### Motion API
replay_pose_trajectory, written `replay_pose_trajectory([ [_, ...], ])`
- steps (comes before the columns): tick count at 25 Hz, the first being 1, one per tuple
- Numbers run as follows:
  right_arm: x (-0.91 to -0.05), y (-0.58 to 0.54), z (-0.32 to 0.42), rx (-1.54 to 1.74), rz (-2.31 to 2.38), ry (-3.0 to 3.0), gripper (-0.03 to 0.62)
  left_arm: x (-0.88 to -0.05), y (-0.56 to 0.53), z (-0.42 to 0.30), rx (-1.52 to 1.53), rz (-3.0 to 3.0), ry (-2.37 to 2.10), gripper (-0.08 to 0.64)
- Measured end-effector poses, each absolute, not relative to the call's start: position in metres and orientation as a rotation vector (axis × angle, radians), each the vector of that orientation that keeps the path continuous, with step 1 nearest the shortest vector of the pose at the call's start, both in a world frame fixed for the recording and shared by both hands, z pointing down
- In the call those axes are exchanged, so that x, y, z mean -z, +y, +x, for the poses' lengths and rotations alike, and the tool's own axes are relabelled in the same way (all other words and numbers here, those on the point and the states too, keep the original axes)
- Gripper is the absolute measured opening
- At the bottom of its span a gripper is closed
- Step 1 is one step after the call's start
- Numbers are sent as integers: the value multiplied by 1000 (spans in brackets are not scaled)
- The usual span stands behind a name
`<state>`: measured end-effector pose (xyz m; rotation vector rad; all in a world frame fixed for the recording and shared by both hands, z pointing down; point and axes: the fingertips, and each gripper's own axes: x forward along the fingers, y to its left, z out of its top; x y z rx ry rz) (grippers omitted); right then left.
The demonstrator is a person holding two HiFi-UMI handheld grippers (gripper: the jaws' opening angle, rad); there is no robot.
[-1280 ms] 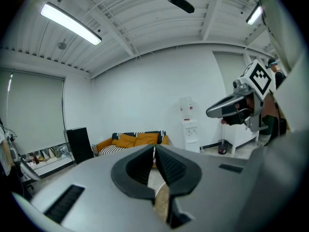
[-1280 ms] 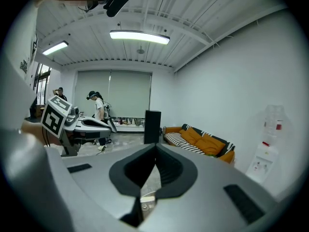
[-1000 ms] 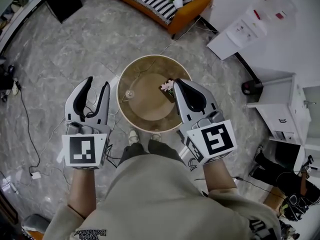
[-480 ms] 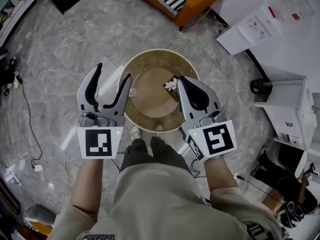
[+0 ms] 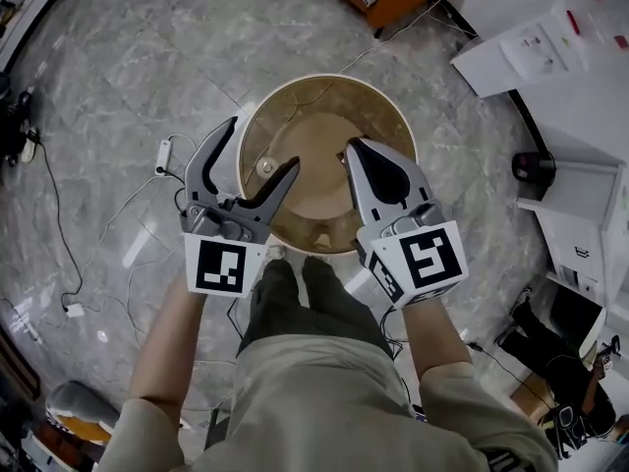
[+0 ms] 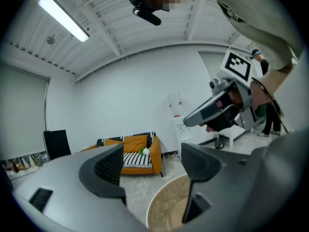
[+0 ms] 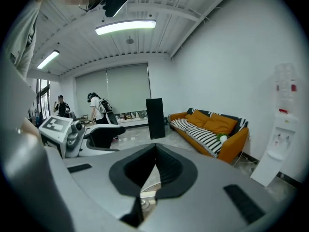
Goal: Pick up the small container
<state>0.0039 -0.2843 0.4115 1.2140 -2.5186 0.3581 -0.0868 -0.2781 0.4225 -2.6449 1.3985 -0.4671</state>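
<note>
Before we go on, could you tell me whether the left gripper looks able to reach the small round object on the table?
Probably yes: the left gripper, jaws opening and empty, hangs over the small round object on the table; nothing blocks it.

A round brown worktop [image 5: 319, 155] stands on the grey stone floor [image 5: 118, 67]. A white plug strip [image 5: 164, 155] lies on the floor to its left. Far off is an orange sofa [image 7: 215, 125] with a striped cushion [image 7: 192, 131]. A tall black box [image 7: 155, 111] stands left of the sofa. White shelves [image 5: 580, 224] are on the right.
</note>
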Motion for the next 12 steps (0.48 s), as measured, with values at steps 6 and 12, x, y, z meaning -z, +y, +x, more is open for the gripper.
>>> replay_pose_trajectory([
  [6,-482,-281,-6,-475,1139,-2460,-5,-509,-272,-79,515,-2716,1399,353],
  [12,-541,-272,-18,-456,1059,-2419,-5,-614,-272,-78,675,-2754,1479,356],
])
